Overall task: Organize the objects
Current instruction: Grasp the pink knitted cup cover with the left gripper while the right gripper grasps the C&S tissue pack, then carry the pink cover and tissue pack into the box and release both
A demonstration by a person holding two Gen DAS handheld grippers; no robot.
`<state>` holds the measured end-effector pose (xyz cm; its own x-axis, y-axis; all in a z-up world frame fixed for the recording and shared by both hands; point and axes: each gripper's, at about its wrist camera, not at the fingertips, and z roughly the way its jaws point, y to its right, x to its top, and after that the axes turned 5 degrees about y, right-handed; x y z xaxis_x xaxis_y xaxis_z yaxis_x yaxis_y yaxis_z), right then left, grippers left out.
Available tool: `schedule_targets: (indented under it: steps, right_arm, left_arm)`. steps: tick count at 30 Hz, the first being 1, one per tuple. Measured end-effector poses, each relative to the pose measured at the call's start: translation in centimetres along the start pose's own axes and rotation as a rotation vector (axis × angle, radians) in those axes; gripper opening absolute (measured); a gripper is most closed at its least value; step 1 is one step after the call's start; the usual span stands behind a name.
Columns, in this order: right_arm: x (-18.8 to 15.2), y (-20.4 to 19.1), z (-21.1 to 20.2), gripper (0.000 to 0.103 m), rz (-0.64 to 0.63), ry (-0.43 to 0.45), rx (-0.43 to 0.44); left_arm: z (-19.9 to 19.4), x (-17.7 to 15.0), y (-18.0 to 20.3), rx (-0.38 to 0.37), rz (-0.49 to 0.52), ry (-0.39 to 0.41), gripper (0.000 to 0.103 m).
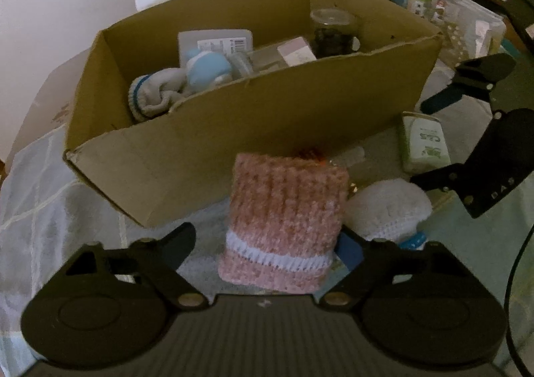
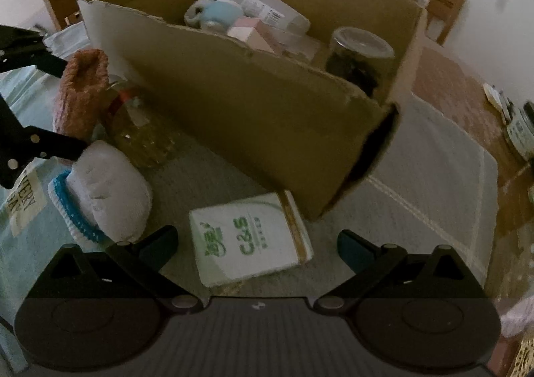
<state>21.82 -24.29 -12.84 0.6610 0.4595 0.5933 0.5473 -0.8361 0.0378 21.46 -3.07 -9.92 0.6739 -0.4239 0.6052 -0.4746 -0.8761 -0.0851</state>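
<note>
Pink knitted hat [image 1: 283, 227], banded in white, lies on the tablecloth [image 1: 43, 210] just in front of the cardboard box [image 1: 233, 130], squarely between the fingers of the left gripper [image 1: 267, 243]; the jaws stand apart around it, one blue pad [image 1: 348, 252] at its right edge, the other finger clear of it, so I judge a grasp is being lined up rather than made. Beside it sits a white crocheted hat [image 1: 387, 207] with a blue trim. Further right, the right gripper [image 2: 257, 248] hangs wide open over a tissue pack [image 2: 247, 240] near the box's corner, touching nothing. Socks [image 1: 157, 93], a small pink carton [image 1: 297, 51] and a lidded jar [image 1: 333, 31] already fill the box, likely where both go
</note>
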Motion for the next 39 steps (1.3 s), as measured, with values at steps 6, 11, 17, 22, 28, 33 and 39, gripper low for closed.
schedule_targets:
  steps: [6, 11, 17, 22, 28, 33, 39]
  right_arm:
    - [0.2, -0.3, -0.6, 0.082, 0.004, 0.000, 0.034]
    - [0.4, -0.5, -1.0, 0.072, -0.003, -0.010, 0.034]
    - [-0.1, -0.7, -1.6, 0.072, -0.007, -0.036, 0.033]
    - [-0.5, -0.7, -2.0, 0.072, 0.006, -0.043, 0.027]
    - [-0.6, -0.8, -2.0, 0.074, 0.025, -0.028, 0.026]
    - [-0.8, -0.8, -2.2, 0.075, 0.032, -0.020, 0.024]
    - [-1.2, -0.9, -2.7, 0.075, 0.041, -0.011, 0.019]
  left_arm:
    - [0.1, 0.2, -0.3, -0.047, 0.002, -0.007, 0.066]
    - [0.0, 0.2, -0.4, -0.054, -0.007, -0.011, 0.063]
    - [-0.8, 0.1, -0.5, -0.062, 0.009, -0.051, 0.062]
    - [-1.1, -0.2, -0.8, -0.059, 0.009, -0.070, 0.066]
    - [0.0, 0.2, -0.2, -0.024, -0.014, -0.030, 0.066]
    - [0.4, -0.2, -0.4, -0.022, -0.045, -0.022, 0.071]
    - [0.3, -0.6, -1.0, -0.036, -0.089, -0.009, 0.069]
